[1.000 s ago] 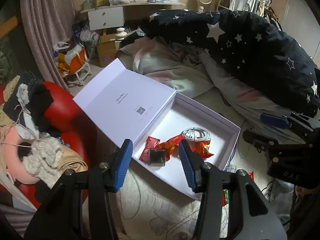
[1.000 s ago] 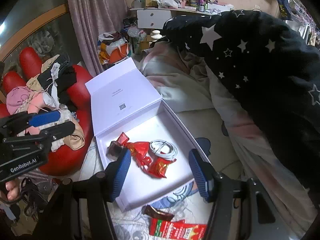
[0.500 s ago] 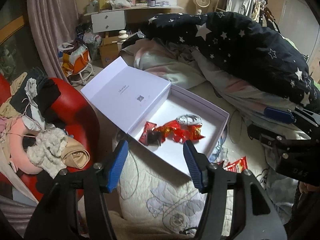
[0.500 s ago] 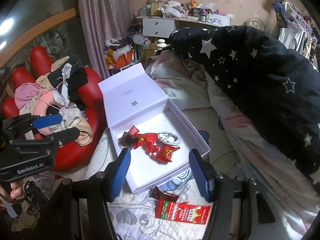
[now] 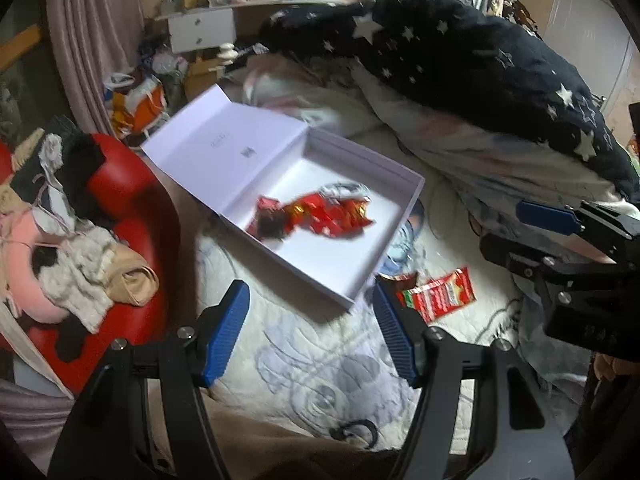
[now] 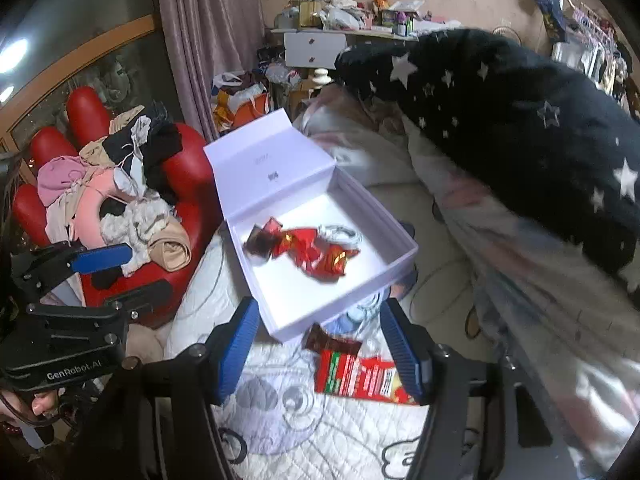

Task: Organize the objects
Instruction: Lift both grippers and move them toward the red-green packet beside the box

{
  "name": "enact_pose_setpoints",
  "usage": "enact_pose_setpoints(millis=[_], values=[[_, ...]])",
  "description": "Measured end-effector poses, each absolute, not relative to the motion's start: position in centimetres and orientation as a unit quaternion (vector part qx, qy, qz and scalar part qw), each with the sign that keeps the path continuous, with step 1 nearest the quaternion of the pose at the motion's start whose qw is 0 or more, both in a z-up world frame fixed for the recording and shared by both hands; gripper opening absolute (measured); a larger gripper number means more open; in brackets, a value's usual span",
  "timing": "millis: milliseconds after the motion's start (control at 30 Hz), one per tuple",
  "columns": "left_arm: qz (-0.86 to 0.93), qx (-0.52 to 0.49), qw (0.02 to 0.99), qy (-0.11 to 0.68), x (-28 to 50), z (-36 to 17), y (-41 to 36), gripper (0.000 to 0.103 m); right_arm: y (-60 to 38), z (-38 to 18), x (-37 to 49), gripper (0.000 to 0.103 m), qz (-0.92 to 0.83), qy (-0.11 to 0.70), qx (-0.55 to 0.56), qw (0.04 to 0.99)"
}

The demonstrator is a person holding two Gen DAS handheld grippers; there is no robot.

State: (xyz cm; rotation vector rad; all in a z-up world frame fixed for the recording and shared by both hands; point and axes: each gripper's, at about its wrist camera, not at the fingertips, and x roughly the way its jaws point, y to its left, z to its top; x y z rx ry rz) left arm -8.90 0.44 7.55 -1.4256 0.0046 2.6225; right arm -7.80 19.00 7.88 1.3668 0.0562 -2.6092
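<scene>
One white box (image 5: 384, 208) lies open on the bed quilt (image 5: 304, 344), several red wrappers (image 5: 320, 216) and one coiled white cable (image 6: 340, 234) inside. One red packet (image 6: 360, 374) lies outside. The left gripper (image 5: 310, 332) is opening, empty; the right gripper (image 6: 320, 354) is spread, empty. Only the right view shows "GenRobot.AI".

Both wrist cameras look steeply down from just above the bed (image 5: 304, 360), side by side, sharing the somewhat blurred open box (image 5: 352, 284) (image 6: 276, 320).
</scene>
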Motion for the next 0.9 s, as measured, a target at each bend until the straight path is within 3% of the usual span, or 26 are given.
enact_pose_setpoints(millis=[900], values=[[0.828,-0.54,0.129,-0.075,-9.2,-1.9,5.0,0.063,25.4,-3.7,-4.7,0.064,-0.845,-0.031,0.526,0.094]])
